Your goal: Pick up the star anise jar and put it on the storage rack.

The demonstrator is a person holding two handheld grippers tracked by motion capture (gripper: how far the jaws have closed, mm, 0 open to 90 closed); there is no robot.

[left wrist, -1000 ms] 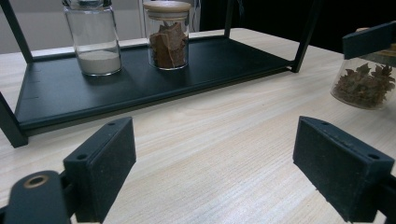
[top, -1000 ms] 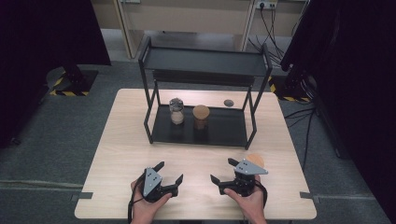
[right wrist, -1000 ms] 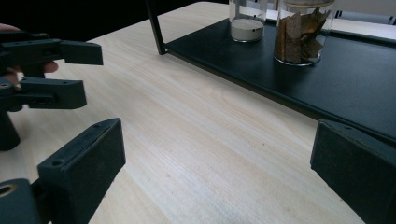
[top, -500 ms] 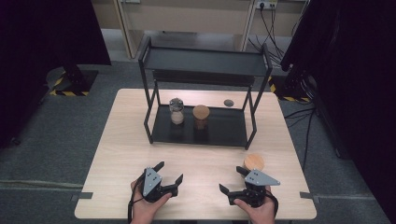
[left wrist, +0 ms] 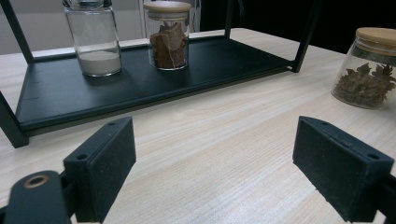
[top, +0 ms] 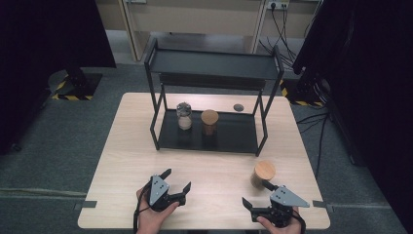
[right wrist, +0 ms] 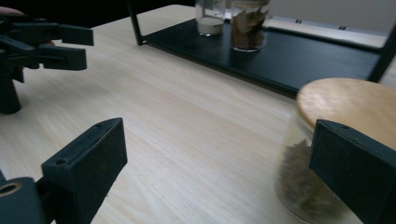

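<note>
A glass jar with a wooden lid (top: 264, 172) and brown dried bits inside stands on the table at the front right. My right gripper (top: 256, 193) is just in front of it, open, and its right jaw overlaps the jar (right wrist: 355, 109) in the right gripper view without pressing it. At the front left my left gripper (top: 176, 181) rests open with bare table between its jaws (left wrist: 215, 177); the same jar (left wrist: 373, 70) stands off to its right. On the black rack's lower shelf (top: 234, 134) stand a jar of white powder (top: 184, 116) and a wooden-lidded jar of brown pieces (top: 209, 121).
The two-tier black metal rack (top: 214, 63) takes up the back middle of the wooden table (top: 131, 146). A small dark round object (top: 238, 107) lies on the table behind the rack's right side. Grey floor and dark curtains surround the table.
My right gripper has drawn back toward the table's front edge and a little right, away from the wooden-lidded jar, which stays put. The left gripper has kept still.
</note>
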